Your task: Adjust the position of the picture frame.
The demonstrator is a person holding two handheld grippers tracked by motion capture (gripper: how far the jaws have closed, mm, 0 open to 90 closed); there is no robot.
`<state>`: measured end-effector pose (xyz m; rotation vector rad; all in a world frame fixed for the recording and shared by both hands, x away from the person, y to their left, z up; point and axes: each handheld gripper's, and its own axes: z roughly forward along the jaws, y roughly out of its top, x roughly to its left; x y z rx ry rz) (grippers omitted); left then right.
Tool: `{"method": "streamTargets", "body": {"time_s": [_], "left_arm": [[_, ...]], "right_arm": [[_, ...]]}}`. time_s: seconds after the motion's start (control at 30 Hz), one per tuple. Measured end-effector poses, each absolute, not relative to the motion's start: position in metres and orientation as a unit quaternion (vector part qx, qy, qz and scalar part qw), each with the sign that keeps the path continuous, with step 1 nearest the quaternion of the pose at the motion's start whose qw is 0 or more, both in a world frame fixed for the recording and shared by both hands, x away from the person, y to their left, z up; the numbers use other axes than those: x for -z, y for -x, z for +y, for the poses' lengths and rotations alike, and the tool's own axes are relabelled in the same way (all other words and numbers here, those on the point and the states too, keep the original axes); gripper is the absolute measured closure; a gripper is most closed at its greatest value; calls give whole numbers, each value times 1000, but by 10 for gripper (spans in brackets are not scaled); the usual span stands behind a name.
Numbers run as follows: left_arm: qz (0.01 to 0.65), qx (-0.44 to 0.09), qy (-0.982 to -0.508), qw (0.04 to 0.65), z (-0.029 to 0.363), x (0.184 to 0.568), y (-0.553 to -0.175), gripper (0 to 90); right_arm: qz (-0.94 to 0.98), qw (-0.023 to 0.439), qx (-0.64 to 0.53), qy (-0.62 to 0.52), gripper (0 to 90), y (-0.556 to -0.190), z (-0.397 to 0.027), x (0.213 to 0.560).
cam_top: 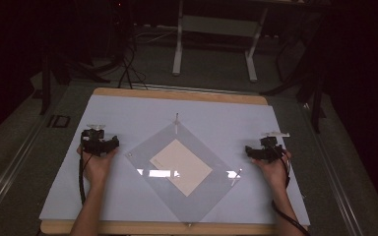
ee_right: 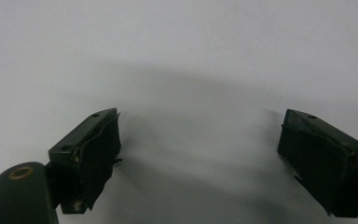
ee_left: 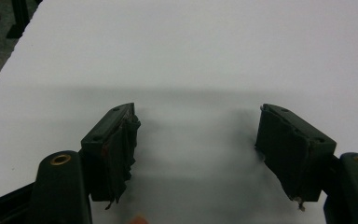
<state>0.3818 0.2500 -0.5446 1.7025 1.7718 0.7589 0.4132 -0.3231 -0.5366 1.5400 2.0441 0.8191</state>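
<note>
Both grippers are held apart-jawed and empty on the white worktop (cam_top: 128, 196): the left gripper (cam_top: 98, 142) and right gripper (cam_top: 266, 151) flank a clear sheet (cam_top: 211, 194) topped by beige paper (cam_top: 181, 166). Work seems unstarted; an inward reach is needed.

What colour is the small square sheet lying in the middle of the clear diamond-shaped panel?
Pale cream or beige, plain, with no pattern: the small square sheet shows best in the high view.

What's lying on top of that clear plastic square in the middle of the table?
A cream sheet of paper lies in the middle of the clear plastic square, which rests on the white board. Glare along its lower part hides whether anything small sits there.
</note>
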Motion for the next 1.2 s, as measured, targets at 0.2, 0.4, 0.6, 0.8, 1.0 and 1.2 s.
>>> {"method": "streamTargets", "body": {"time_s": [0.2,0.4,0.6,0.8,1.0,1.2], "left_arm": [[615,-269,-682,291,248,540,-380,430],[585,-246,-697,334,240,535,-379,479],[539,-215,-731,360,228,527,-381,567],[510,-184,-764,350,219,522,-397,628],[505,-174,-759,373,208,513,-412,653],[495,-169,-762,383,189,514,-425,646]], "right_arm": [[754,216,-308,-538,416,-405,-323,530],[770,205,-323,-510,482,-400,-321,527],[790,178,-332,-484,522,-393,-311,526],[820,175,-315,-444,587,-377,-303,520],[838,159,-330,-404,621,-361,-299,511],[853,154,-327,-376,677,-346,-294,505]]}}
